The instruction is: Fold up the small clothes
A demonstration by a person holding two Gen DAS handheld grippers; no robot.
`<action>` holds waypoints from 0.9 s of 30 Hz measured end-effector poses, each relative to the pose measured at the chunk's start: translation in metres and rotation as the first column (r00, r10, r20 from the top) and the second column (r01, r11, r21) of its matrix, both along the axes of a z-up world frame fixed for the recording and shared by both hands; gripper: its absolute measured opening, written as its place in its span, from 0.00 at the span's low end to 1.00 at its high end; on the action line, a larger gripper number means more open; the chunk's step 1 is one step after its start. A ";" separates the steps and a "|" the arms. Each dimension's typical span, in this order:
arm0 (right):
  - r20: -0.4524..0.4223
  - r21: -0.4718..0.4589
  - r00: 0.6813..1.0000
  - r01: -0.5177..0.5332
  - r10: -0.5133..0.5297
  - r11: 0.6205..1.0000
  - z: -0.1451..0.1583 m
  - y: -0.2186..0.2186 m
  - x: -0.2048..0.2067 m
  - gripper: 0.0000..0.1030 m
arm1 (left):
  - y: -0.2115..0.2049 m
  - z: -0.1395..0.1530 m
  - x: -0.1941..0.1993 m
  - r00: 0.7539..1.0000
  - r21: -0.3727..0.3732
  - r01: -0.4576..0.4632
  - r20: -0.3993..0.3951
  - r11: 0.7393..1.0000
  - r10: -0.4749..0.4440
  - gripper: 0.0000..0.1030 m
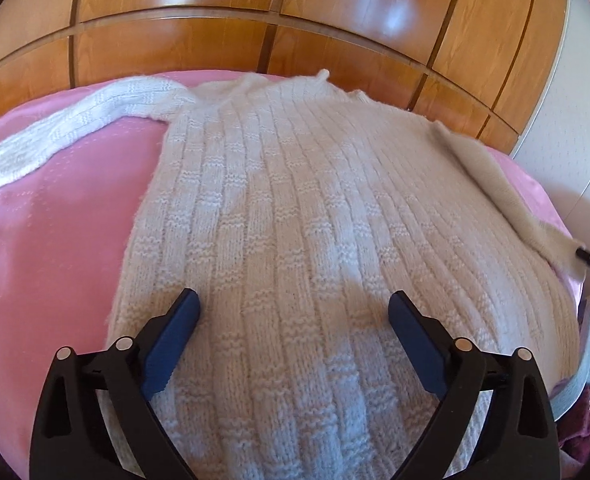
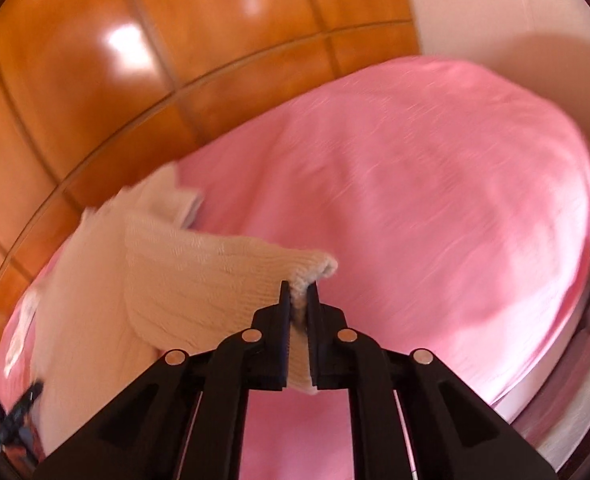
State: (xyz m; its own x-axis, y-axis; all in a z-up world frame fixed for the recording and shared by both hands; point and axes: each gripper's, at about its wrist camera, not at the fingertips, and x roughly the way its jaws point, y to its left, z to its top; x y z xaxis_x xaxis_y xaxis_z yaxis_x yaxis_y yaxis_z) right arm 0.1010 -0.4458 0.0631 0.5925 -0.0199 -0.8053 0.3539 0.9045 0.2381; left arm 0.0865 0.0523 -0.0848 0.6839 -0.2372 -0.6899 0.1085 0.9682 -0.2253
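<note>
One sleeve (image 2: 231,276) pinched in right gripper (image 2: 298,292); left gripper (image 1: 295,304) wide above sweater (image 1: 295,200).

Between the wide-spread fingers (image 1: 171,340) of the left gripper (image 1: 295,304) lies only flat white sweater (image 1: 295,200); bare pink bedspread (image 1: 55,240) lies open to their left. Beyond the fingertips the wooden headboard (image 1: 255,40) blocks passage. Ahead and right of the right gripper (image 2: 298,292), clamped on the sleeve (image 2: 215,276), bedspread lies clear.

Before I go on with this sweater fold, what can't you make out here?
- White knitted sweater: hem cut off by left wrist view's bottom edge.
- Sleeve cuff: blurred in right wrist view, partly hidden between right gripper fingers.
- Dark red clutter: cropped at the frame's rim, unidentifiable.
</note>
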 end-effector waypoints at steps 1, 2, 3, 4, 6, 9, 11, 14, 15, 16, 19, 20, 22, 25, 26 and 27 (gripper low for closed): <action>0.009 -0.020 1.000 0.025 -0.025 0.999 0.004 -0.011 0.002 0.06 | -0.002 -0.001 0.000 1.000 0.008 0.001 0.000 1.000 -0.001 0.92; 0.016 -0.035 0.999 0.039 -0.038 0.999 0.007 -0.017 0.003 0.06 | -0.003 -0.001 -0.001 1.000 0.013 0.000 0.001 1.000 0.000 0.93; 0.021 -0.056 0.998 0.054 -0.053 0.997 0.010 -0.024 0.004 0.06 | -0.004 -0.001 -0.002 1.000 0.017 -0.001 0.002 1.000 0.001 0.93; 0.026 -0.084 0.997 0.076 -0.074 0.994 0.014 -0.034 0.007 0.06 | -0.006 -0.002 0.002 1.000 0.018 -0.003 0.003 1.000 0.003 0.93; 0.028 -0.125 0.994 0.106 -0.103 0.986 0.018 -0.044 0.014 0.06 | -0.007 -0.002 0.003 1.000 0.019 -0.005 0.004 1.000 0.005 0.93; 0.031 -0.178 0.987 0.162 -0.159 0.971 0.022 -0.072 0.017 0.06 | -0.007 -0.003 0.002 1.000 0.018 -0.004 0.005 1.000 0.004 0.94; 0.026 -0.193 0.980 0.201 -0.200 0.960 0.022 -0.088 0.022 0.06 | -0.009 -0.003 0.004 1.000 0.020 0.001 0.005 1.000 -0.001 0.95; -0.002 -0.159 0.973 0.227 -0.231 0.961 0.020 -0.098 0.029 0.06 | -0.010 -0.003 0.005 1.000 0.029 0.004 0.003 1.000 -0.004 0.96; -0.003 -0.141 0.972 0.230 -0.233 0.963 0.022 -0.097 0.030 0.06 | -0.010 -0.003 0.005 1.000 0.030 0.004 0.003 1.000 -0.004 0.96; 0.000 -0.122 0.973 0.229 -0.230 0.966 0.026 -0.095 0.032 0.06 | -0.010 -0.003 0.005 1.000 0.027 0.005 0.003 1.000 -0.005 0.96; 0.029 -0.064 0.980 0.198 -0.196 0.978 0.040 -0.076 0.049 0.06 | -0.009 -0.003 0.006 1.000 0.019 0.005 0.002 1.000 -0.005 0.96; 0.047 -0.031 0.983 0.181 -0.179 0.983 0.047 -0.065 0.058 0.06 | -0.009 -0.003 0.006 1.000 0.018 0.006 0.002 1.000 -0.006 0.96; 0.078 0.036 0.986 0.144 -0.147 0.989 0.061 -0.045 0.074 0.06 | -0.009 -0.003 0.007 1.000 0.014 0.006 0.003 1.000 -0.006 0.96; 0.156 0.105 0.986 0.035 -0.051 0.994 0.084 0.003 0.101 0.06 | -0.008 -0.003 0.006 1.000 0.003 0.007 0.007 1.000 -0.007 0.96; 0.184 0.112 0.983 -0.018 -0.002 0.994 0.091 0.026 0.112 0.06 | -0.007 -0.002 0.006 1.000 0.000 0.007 0.008 1.000 -0.007 0.96; 0.206 0.120 0.978 -0.068 0.042 0.990 0.094 0.047 0.121 0.06 | -0.007 -0.002 0.006 1.000 -0.003 0.008 0.009 1.000 -0.008 0.96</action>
